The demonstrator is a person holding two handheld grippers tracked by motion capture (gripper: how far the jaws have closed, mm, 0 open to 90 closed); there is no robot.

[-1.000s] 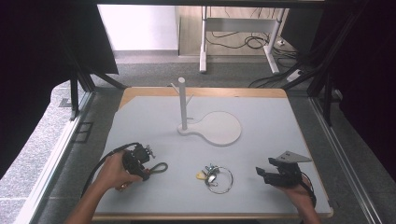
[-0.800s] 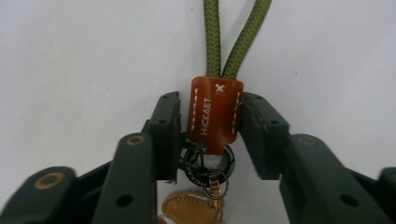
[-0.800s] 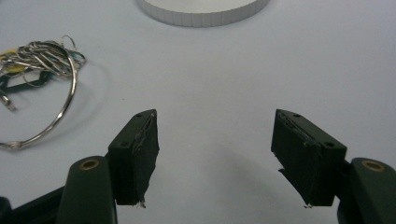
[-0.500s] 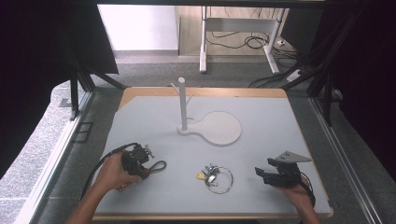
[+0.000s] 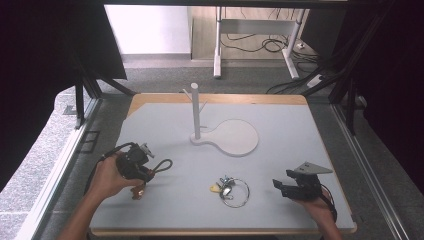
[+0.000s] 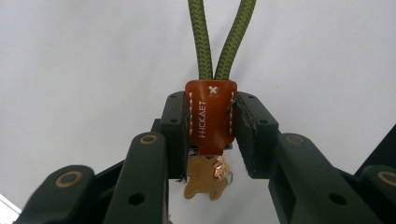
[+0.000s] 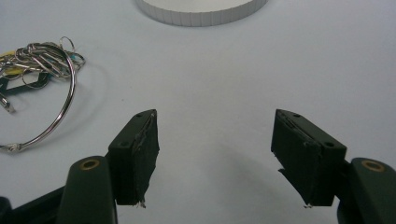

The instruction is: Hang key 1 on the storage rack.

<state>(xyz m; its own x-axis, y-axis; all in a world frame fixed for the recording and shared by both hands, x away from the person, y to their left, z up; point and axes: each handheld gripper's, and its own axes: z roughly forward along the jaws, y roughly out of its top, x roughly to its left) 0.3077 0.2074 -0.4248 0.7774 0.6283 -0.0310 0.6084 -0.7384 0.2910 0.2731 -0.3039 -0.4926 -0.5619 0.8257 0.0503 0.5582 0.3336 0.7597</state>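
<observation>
L claw (image 6: 210,135) grips 1 lanyard (image 6: 211,120) (leather tab) | R claw (image 7: 215,158) wide | 1 keyring (image 5: 231,188)

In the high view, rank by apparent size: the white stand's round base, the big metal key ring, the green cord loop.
1. Round base of the white stand: plainly largest.
2. Big metal key ring.
3. Green cord loop, held by the left gripper: close to the ring; it is raised toward the camera, so this order is unsure.
</observation>
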